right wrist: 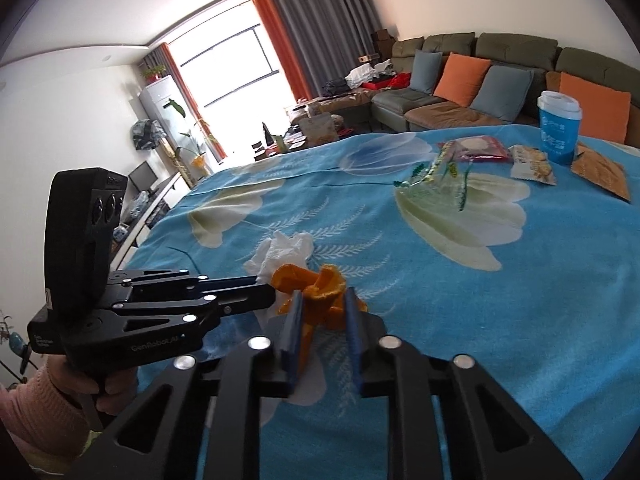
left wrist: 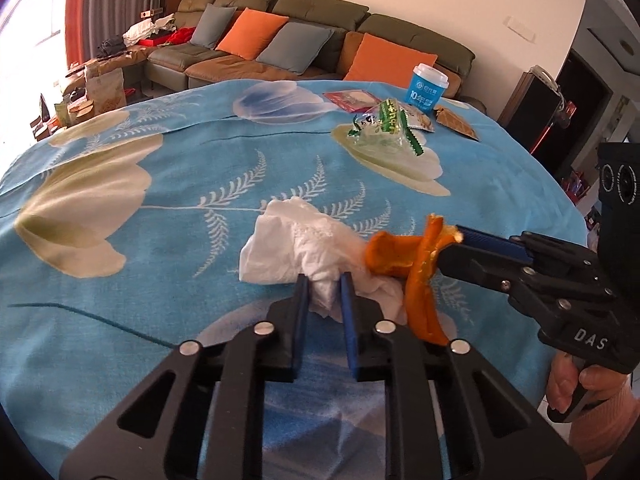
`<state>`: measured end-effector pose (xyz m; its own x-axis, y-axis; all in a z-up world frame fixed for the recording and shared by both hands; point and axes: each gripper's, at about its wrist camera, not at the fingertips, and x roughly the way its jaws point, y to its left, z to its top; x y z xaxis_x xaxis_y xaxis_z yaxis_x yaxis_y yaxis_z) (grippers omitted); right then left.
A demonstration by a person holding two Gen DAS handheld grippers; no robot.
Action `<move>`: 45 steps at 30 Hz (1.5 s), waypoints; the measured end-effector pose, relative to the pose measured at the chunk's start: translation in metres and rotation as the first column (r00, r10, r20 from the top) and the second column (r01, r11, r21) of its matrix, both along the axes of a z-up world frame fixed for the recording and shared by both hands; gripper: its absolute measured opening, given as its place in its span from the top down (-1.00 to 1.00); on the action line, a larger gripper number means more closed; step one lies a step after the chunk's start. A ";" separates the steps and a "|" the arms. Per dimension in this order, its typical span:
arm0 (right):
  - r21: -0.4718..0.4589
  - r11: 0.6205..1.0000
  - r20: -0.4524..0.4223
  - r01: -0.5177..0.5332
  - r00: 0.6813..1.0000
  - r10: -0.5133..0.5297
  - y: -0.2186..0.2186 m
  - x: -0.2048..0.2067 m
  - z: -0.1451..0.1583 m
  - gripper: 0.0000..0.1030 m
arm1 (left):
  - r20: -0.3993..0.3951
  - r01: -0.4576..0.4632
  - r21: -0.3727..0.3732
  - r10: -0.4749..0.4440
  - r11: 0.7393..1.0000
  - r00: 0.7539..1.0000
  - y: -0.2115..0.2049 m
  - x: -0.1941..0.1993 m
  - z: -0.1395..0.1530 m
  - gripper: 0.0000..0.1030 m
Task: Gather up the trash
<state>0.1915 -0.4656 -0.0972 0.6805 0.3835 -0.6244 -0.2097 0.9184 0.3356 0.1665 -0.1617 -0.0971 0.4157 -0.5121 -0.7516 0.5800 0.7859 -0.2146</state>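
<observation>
A crumpled white tissue (left wrist: 292,240) lies on the blue flowered tablecloth (left wrist: 160,248). My left gripper (left wrist: 325,284) is shut on the tissue's near end. Orange peel (left wrist: 416,268) hangs beside the tissue, and my right gripper (left wrist: 448,246) is shut on it, coming in from the right. In the right wrist view the peel (right wrist: 320,288) sits between my right gripper's (right wrist: 322,300) blue pads, the tissue (right wrist: 282,254) lies just behind it, and the left gripper (right wrist: 264,286) reaches in from the left.
Farther back lie a clear green-edged wrapper (left wrist: 380,132), a red packet (left wrist: 352,100), a snack packet (left wrist: 416,118), a brown packet (left wrist: 456,122) and a blue paper cup (left wrist: 426,88). A sofa with cushions (left wrist: 280,40) stands beyond the table.
</observation>
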 end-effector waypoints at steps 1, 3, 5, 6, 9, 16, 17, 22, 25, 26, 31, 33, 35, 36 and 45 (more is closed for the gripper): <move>0.004 1.000 0.000 -0.004 1.000 0.004 0.001 0.000 0.000 0.67 | 0.000 -0.002 -0.005 0.002 1.000 1.000 0.001 -0.001 0.000 0.76; 0.012 1.000 0.004 -0.011 1.000 0.011 0.001 -0.002 0.001 0.70 | 0.000 -0.005 -0.017 0.005 1.000 1.000 0.004 -0.003 0.002 0.79; 0.020 1.000 0.006 -0.015 1.000 0.015 0.002 -0.003 0.003 0.72 | 0.001 -0.014 -0.024 0.014 1.000 1.000 0.010 -0.006 0.004 0.81; 0.032 0.999 0.007 -0.020 1.000 0.019 0.001 -0.003 0.003 0.74 | 0.003 -0.020 -0.031 0.020 0.999 1.000 0.014 -0.008 0.006 0.81; 0.050 0.998 0.016 -0.026 1.000 0.025 0.001 -0.005 0.007 0.77 | 0.011 -0.039 -0.052 0.039 0.998 0.999 0.029 -0.015 0.012 0.81; 0.070 0.996 0.043 -0.062 0.997 0.060 0.013 -0.007 0.020 0.80 | 0.045 -0.105 -0.092 0.109 0.990 0.993 0.076 -0.036 0.030 0.82; 0.071 0.995 0.047 -0.069 0.997 0.065 0.015 -0.007 0.021 0.80 | 0.049 -0.111 -0.097 0.116 0.989 0.992 0.082 -0.039 0.032 0.82; 0.080 0.991 0.066 -0.109 0.992 0.104 0.033 -0.006 0.029 0.80 | 0.071 -0.153 -0.119 0.162 0.981 0.984 0.119 -0.057 0.042 0.82; 0.091 0.986 0.074 -0.143 0.988 0.136 0.046 -0.004 0.033 0.81 | 0.082 -0.182 -0.126 0.193 0.975 0.978 0.141 -0.067 0.046 0.82; 0.093 0.984 0.075 -0.151 0.987 0.144 0.049 -0.003 0.033 0.81 | 0.086 -0.192 -0.126 0.203 0.973 0.975 0.148 -0.070 0.047 0.82; 0.101 0.970 0.087 -0.220 0.974 0.211 0.078 0.000 0.037 0.81 | 0.098 -0.246 -0.135 0.260 0.960 0.961 0.184 -0.086 0.053 0.82; 0.107 0.963 0.089 -0.247 0.967 0.238 0.090 0.002 0.038 0.81 | 0.098 -0.267 -0.142 0.282 0.953 0.954 0.198 -0.092 0.054 0.82; 0.111 0.957 0.091 -0.268 0.962 0.259 0.100 0.004 0.039 0.81 | 0.097 -0.285 -0.149 0.301 0.947 0.949 0.208 -0.096 0.056 0.82; 0.113 0.954 0.091 -0.276 0.959 0.267 0.105 0.004 0.039 0.81 | 0.098 -0.297 -0.150 0.313 0.943 0.945 0.214 -0.099 0.057 0.82; 0.126 0.920 0.097 -0.371 0.928 0.361 0.151 0.015 0.043 0.84 | 0.105 -0.371 -0.141 0.386 0.918 0.916 0.251 -0.118 0.059 0.82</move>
<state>0.2065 -0.3151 -0.0539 0.5160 0.6938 -0.5025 -0.5500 0.7180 0.4266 0.0483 0.0897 -0.0376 0.6843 -0.3776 -0.6237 0.2727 0.9259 -0.2614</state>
